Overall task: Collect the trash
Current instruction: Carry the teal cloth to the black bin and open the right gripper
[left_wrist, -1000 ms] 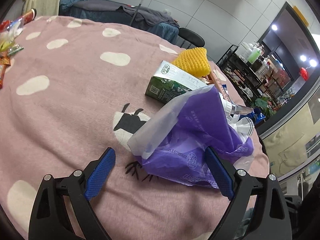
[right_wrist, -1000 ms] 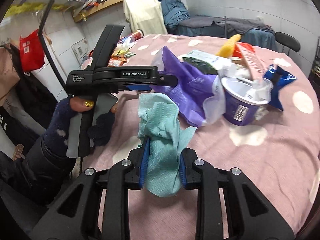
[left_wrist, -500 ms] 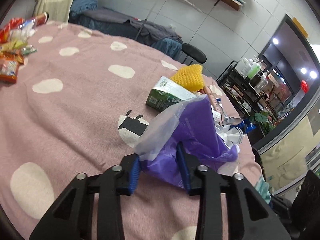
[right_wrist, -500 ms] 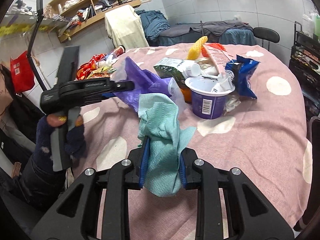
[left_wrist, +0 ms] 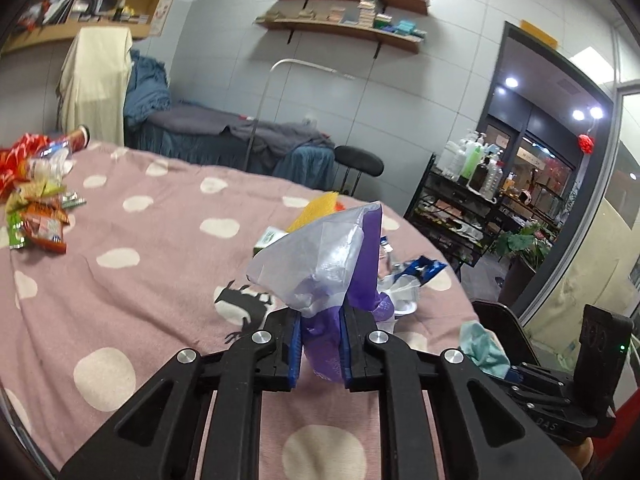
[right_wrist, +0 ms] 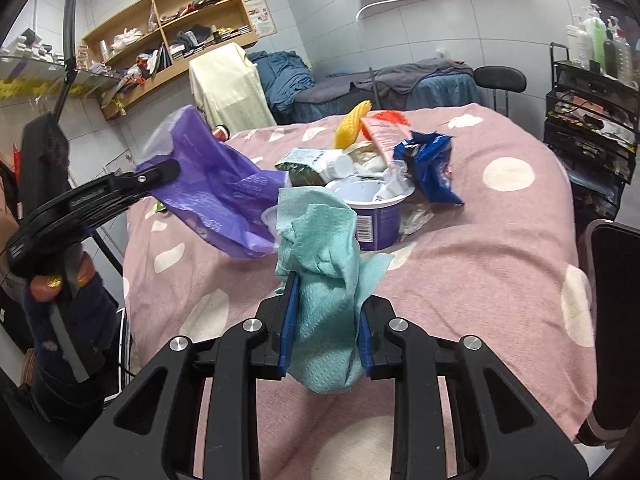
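Left gripper (left_wrist: 319, 354) clamping purple plastic bag (left_wrist: 336, 264), holding it raised clear of the pink spotted tablecloth (left_wrist: 160, 264). Right gripper (right_wrist: 325, 334) pinching crumpled teal paper towel (right_wrist: 326, 276) above the table's near edge. Remaining trash sitting mid-table: purple yogurt cup (right_wrist: 374, 216), blue wrapper (right_wrist: 430, 168), green carton (right_wrist: 306, 166); bare cloth lying toward the right rim.

White print on the purple bag (right_wrist: 224, 196) is too blurred to read. The letters "DAS" stand on the right tool (left_wrist: 546, 424), and the purple cup (right_wrist: 376, 224) carries a barcode with illegible digits.
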A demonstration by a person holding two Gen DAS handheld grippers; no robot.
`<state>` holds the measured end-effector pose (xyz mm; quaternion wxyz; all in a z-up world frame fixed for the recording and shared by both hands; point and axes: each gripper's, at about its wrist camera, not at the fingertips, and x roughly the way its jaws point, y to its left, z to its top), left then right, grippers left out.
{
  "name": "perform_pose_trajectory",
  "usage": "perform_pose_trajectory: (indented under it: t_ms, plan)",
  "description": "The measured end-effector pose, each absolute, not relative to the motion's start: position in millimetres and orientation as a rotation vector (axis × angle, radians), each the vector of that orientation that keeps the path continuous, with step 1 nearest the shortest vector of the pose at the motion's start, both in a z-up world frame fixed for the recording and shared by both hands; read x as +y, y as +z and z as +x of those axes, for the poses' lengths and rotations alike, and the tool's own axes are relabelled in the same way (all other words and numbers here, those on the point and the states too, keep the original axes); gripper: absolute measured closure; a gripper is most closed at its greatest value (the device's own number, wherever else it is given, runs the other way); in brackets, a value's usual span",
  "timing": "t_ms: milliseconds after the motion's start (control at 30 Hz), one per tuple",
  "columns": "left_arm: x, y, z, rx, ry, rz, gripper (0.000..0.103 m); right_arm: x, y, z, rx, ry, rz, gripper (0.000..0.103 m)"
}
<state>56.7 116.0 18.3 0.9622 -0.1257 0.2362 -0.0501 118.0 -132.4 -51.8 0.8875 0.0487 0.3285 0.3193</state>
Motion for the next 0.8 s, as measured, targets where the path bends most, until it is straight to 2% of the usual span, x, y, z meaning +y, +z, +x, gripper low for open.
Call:
perform_pose_trajectory:
  t_ms: [467, 800]
  plan:
    - [46.1, 35.9, 57.6, 0.402, -0.276, -0.172, 0.088, -230.2, -39.7, 119.6, 0.565, 0.378, 0.215, 0.076]
    - [-22.7, 31.4, 85.1, 0.44, -0.457, -0.133, 0.088, -311.4, -60.3, 135.9, 0.594, 0.079, 0.278, 0.076]
